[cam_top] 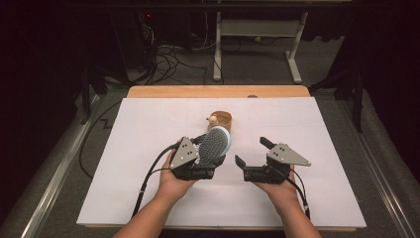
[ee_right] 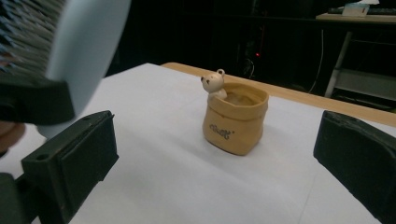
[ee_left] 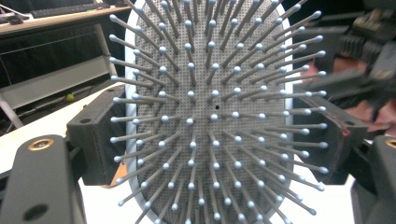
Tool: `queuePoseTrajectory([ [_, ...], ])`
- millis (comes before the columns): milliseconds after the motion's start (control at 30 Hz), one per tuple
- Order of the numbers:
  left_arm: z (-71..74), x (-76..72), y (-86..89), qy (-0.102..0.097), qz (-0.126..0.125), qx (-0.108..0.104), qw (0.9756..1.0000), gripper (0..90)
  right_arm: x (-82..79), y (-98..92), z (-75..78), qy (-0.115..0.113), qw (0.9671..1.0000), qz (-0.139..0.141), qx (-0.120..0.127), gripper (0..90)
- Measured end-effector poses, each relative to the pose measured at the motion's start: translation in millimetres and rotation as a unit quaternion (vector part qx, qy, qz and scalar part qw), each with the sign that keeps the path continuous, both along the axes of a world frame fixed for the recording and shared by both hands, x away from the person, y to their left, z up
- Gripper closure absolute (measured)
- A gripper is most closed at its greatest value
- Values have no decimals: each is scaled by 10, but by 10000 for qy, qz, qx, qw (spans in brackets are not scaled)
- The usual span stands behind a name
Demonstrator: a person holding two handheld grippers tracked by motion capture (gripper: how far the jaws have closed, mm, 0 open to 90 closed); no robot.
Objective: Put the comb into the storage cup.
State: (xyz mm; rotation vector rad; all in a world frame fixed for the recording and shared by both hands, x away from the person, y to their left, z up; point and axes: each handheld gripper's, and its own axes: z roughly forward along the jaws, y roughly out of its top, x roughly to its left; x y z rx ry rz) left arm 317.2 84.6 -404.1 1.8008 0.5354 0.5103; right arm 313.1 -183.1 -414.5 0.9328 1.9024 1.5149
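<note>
My left gripper (cam_top: 210,151) is shut on a pale blue hairbrush (cam_top: 216,145), held above the white table with its grey bristle pad facing the person. In the left gripper view the brush head (ee_left: 215,116) sits between both black pads (ee_left: 98,140), bristles toward the camera. Just beyond it stands a tan bag-shaped pot (cam_top: 221,119) with a small bear figure on its rim; the pot (ee_right: 235,119) stands ahead between the right jaws, apart from them. My right gripper (cam_top: 253,151) is open and holds nothing.
A white sheet (cam_top: 148,134) covers the wooden table (cam_top: 163,91). A white desk frame (cam_top: 257,44) and loose cables (cam_top: 168,62) lie on the floor beyond the far edge.
</note>
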Motion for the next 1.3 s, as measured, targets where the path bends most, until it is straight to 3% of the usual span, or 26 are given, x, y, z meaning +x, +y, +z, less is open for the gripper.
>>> queuePoseTrajectory([
  [400, -17, -10, -19, -54, 43, 59, 10000, 202, -95, 48, 182, -99, 9993, 223, 282, 1],
  [700, -25, -21, -55, -63, 36, 62, 10000, 202, -169, 118, 323, -156, 9970, 485, 576, 1],
  [1067, -24, -101, -172, -125, -96, 141, 9998, 202, -149, 281, 334, -61, 9948, 756, 684, 3],
  [1300, -23, -152, -242, -150, -189, 194, 9995, 202, -105, 313, 300, 113, 9932, 817, 825, 58],
])
